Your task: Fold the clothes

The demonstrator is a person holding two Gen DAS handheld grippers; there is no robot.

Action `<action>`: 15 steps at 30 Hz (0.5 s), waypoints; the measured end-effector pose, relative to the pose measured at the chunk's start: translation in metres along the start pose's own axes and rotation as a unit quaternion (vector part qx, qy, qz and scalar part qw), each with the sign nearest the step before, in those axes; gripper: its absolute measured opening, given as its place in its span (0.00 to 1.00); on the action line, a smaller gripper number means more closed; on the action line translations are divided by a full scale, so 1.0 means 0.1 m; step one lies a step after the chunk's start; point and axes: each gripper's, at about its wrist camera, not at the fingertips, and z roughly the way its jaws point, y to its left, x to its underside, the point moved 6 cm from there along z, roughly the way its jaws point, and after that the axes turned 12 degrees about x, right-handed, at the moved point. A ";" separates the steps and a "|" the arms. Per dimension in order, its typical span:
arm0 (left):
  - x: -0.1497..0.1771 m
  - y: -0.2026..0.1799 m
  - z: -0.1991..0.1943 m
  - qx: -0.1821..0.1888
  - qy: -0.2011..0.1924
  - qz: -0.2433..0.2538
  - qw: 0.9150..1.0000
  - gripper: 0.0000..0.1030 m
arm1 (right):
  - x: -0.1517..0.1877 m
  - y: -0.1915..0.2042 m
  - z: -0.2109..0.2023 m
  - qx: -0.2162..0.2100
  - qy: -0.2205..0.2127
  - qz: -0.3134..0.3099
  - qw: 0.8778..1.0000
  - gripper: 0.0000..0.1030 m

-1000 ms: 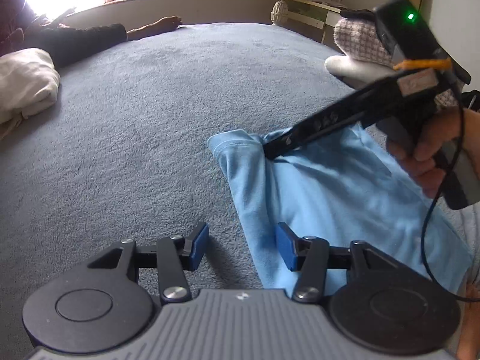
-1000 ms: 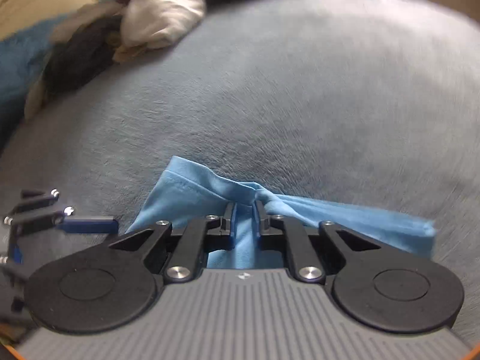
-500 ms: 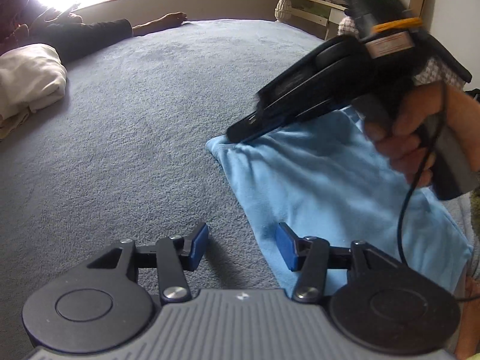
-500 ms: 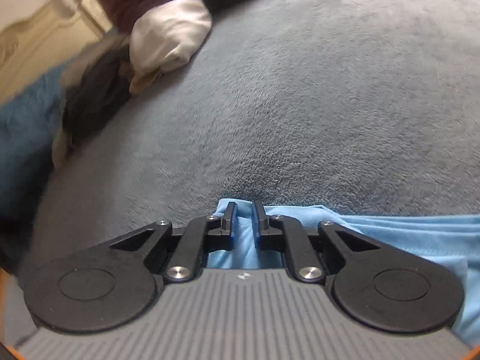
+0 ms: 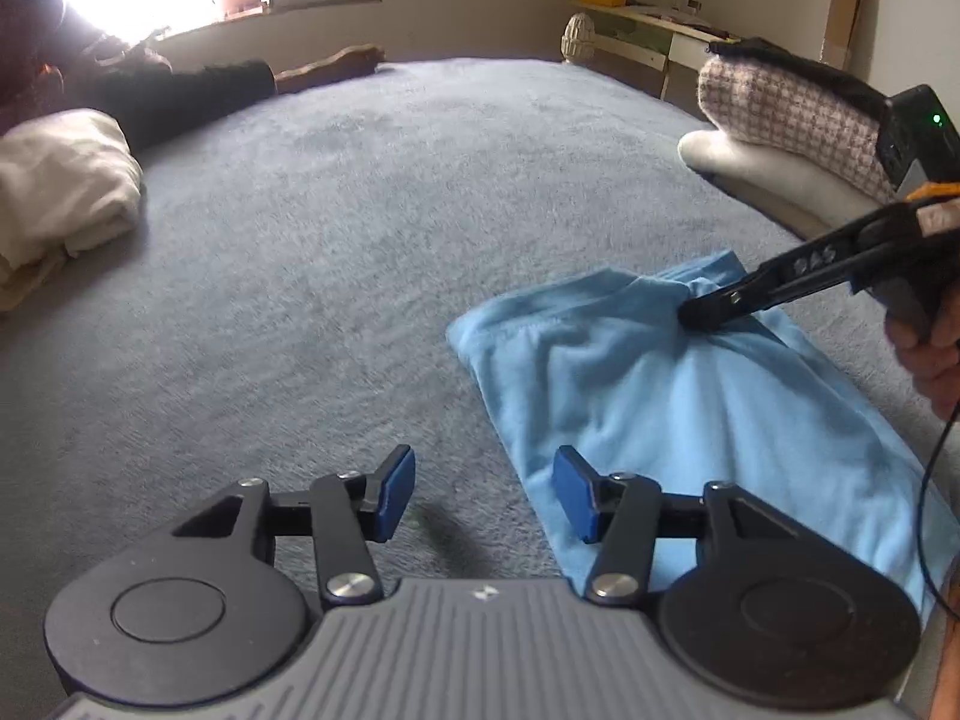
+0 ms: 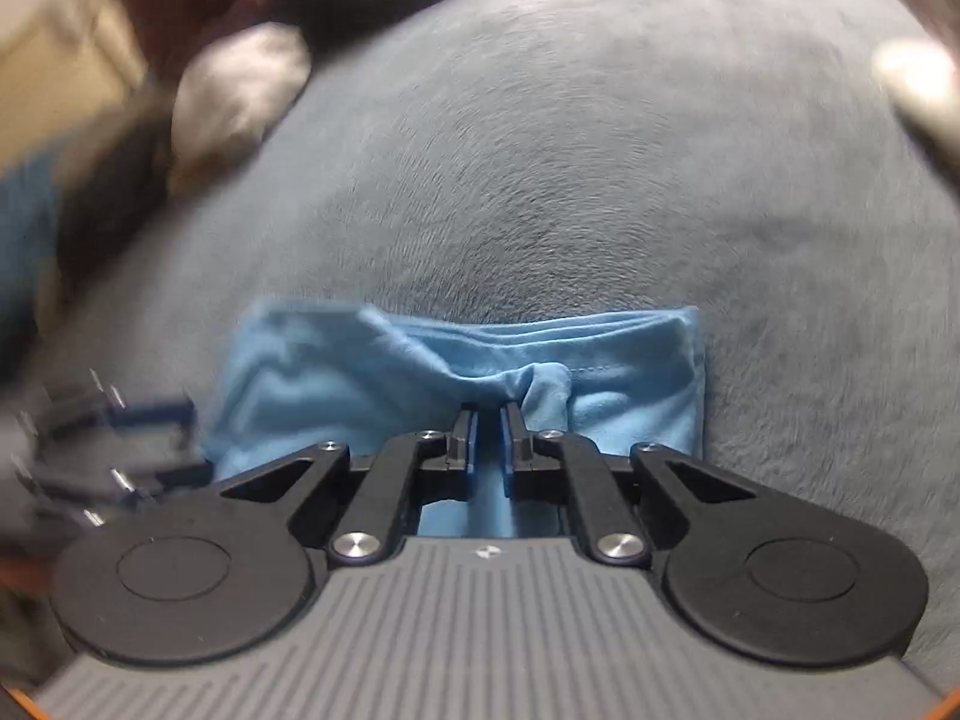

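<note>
Light blue garment [image 5: 690,396] lies folded on the grey-blue bed cover [image 5: 360,240], toward my right side, flat except at its far edge.

Left wrist view: my left tongs [image 5: 483,492] stand about half open, nothing between the blue pads [image 5: 396,489]. The left pad hangs over bare cover, the right one over the garment's near left edge; I cannot tell whether it touches the cloth. This view alone shows my right tongs [image 5: 699,309] from outside: they come in from the right, tips nipped on the far edge of the garment, cloth puckered up around them. My right hand [image 5: 933,342] grips the handle at the frame edge. Further off: a cream bundle of cloth [image 5: 57,198] at far left, a checked cushion [image 5: 786,105] at right, a person's dark sleeve [image 5: 180,96] along the bed's far side.

Right wrist view, blurred: right tongs [image 6: 487,426] nearly closed, a bunched ridge of blue cloth gathered at the tips. Only here do I see the garment's right edge, layers stacked and stitched. My left tongs [image 6: 120,438] show as a smear at lower left, just beside the garment's left end.
</note>
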 end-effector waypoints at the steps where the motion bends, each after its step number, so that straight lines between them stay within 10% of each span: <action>1: -0.02 0.00 -0.07 0.003 -0.006 0.006 1.000 0.52 | -0.03 0.01 -0.09 -0.002 -0.010 -0.001 1.000 0.07; 9: 0.01 -0.10 -0.03 0.007 0.004 0.044 0.999 0.51 | -0.17 -0.20 0.15 0.021 -0.002 0.058 0.998 0.05; 15: 0.16 -0.41 -0.53 0.044 -0.015 0.153 0.987 0.56 | 0.04 0.03 -0.48 -0.068 -0.004 0.016 0.998 0.11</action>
